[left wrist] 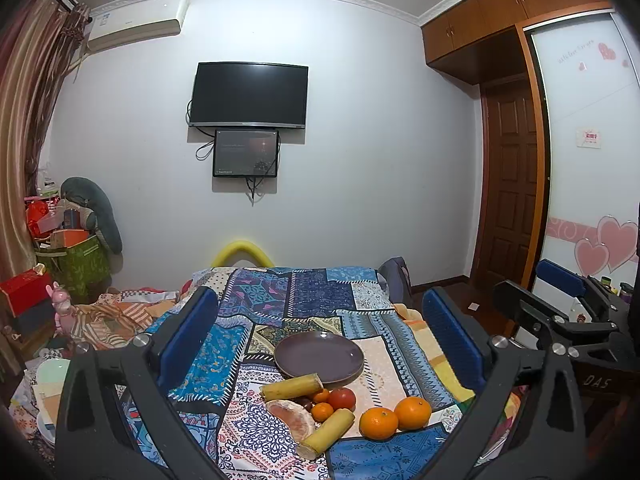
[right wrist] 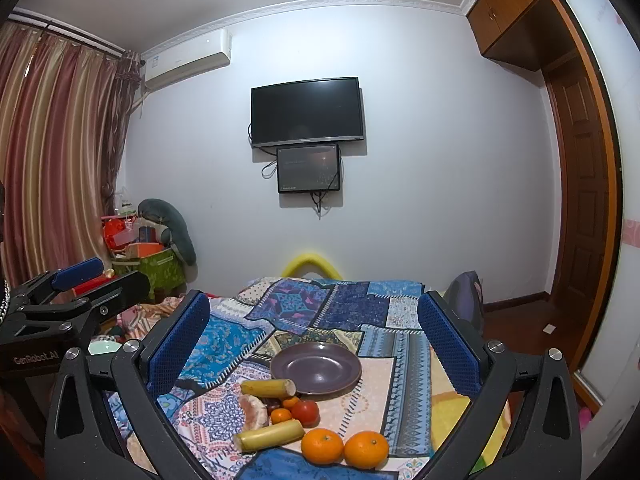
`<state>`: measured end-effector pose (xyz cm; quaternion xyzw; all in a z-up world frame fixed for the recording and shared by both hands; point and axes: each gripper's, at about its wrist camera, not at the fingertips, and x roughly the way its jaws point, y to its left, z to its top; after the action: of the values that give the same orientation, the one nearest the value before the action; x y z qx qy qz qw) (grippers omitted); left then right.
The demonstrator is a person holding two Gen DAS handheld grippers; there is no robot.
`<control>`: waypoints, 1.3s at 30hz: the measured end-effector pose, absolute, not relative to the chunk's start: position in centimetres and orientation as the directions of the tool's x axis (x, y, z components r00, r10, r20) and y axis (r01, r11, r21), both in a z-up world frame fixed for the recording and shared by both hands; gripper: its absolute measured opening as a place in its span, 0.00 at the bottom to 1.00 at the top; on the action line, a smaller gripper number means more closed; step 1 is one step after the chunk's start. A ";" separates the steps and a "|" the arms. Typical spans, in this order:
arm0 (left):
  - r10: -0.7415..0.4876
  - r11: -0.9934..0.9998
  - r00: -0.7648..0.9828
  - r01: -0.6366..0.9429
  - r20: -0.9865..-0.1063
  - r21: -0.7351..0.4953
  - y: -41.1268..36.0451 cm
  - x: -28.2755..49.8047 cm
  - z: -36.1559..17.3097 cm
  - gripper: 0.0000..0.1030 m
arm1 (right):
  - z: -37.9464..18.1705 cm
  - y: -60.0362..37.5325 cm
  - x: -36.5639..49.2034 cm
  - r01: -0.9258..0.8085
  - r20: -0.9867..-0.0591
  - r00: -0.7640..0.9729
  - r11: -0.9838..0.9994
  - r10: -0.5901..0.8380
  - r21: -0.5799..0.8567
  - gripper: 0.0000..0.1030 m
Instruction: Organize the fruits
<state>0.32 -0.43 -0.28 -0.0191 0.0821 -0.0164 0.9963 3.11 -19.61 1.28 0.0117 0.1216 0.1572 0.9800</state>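
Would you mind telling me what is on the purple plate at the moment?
The purple plate shows only its bare glazed surface; no fruit lies on it. One sugarcane piece lies at its near rim. What the plate hides of the patchwork cloth beneath cannot be seen.

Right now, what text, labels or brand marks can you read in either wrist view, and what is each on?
"GenRobot.AI": on the left gripper body, right wrist view.
"DAS": on the right gripper body, left wrist view.
Script above the hearts on the wardrobe door: too blurred.
Air conditioner sticker: too small.
Small screen under the TV: unreadable.
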 end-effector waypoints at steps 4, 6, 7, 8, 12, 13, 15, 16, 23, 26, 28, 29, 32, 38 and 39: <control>-0.035 0.999 0.986 0.029 -0.163 -0.039 -0.4 0.3 -0.3 1.00 | 1.3 -19.6 3.1 -0.306 -0.232 0.922 0.950 0.311 0.059 1.00; -0.035 0.999 0.986 0.029 -0.163 -0.040 -0.4 0.3 -0.3 1.00 | 1.4 -19.6 3.0 -0.305 -0.229 0.923 0.950 0.311 0.058 1.00; -0.036 0.999 0.986 0.029 -0.163 -0.040 -0.4 0.3 -0.3 1.00 | 1.4 -19.6 2.9 -0.306 -0.228 0.923 0.950 0.311 0.058 1.00; -0.036 0.999 0.986 0.030 -0.164 -0.040 -0.4 0.3 -0.3 1.00 | 1.4 -19.6 2.9 -0.306 -0.227 0.923 0.950 0.311 0.058 1.00; -0.036 0.999 0.986 0.031 -0.163 -0.035 -0.7 0.3 -0.3 1.00 | 1.3 -19.6 2.8 -0.307 -0.223 0.923 0.950 0.313 0.061 1.00; -0.036 0.999 0.986 0.031 -0.163 -0.034 -0.7 0.3 -0.3 1.00 | 1.3 -19.6 2.8 -0.306 -0.223 0.923 0.950 0.312 0.061 1.00; -0.037 0.999 0.986 0.032 -0.163 -0.032 -0.8 0.3 -0.3 1.00 | 1.2 -19.6 2.8 -0.306 -0.222 0.924 0.950 0.312 0.061 1.00; -0.037 0.999 0.986 0.032 -0.163 -0.031 -0.8 0.2 -0.3 1.00 | 1.2 -19.6 2.8 -0.307 -0.222 0.924 0.950 0.313 0.061 1.00; -0.038 0.999 0.986 0.033 -0.164 -0.031 -0.9 0.3 -0.4 1.00 | 1.2 -19.7 2.7 -0.307 -0.222 0.924 0.950 0.313 0.063 1.00; -0.037 0.999 0.986 0.033 -0.165 -0.031 -0.9 0.3 -0.4 1.00 | 1.2 -19.6 2.7 -0.307 -0.221 0.924 0.950 0.313 0.062 1.00; -0.037 0.999 0.985 0.033 -0.166 -0.030 -0.9 0.3 -0.4 1.00 | 1.2 -19.7 2.7 -0.306 -0.221 0.924 0.950 0.311 0.061 1.00; -0.037 0.999 0.985 0.032 -0.167 -0.029 -0.9 0.4 -0.4 1.00 | 1.1 -19.7 2.7 -0.305 -0.221 0.924 0.950 0.311 0.061 1.00; -0.034 0.999 0.984 0.031 -0.173 -0.025 -0.8 0.6 -0.5 1.00 | 0.9 -19.7 3.0 -0.305 -0.231 0.922 0.950 0.312 0.066 1.00; -0.041 0.999 0.974 0.035 -0.222 -0.032 -0.1 2.3 -1.3 1.00 | -0.2 -20.2 4.3 -0.290 -0.276 0.912 0.953 0.302 0.086 1.00; -0.045 0.999 0.971 0.038 -0.234 -0.034 0.1 2.7 -1.5 1.00 | -0.5 -20.3 4.6 -0.286 -0.284 0.912 0.955 0.298 0.082 1.00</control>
<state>2.65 0.08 -1.48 -0.0149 0.1180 -0.0207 0.9927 4.56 -20.27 -0.53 0.0196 0.1480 0.1492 0.9775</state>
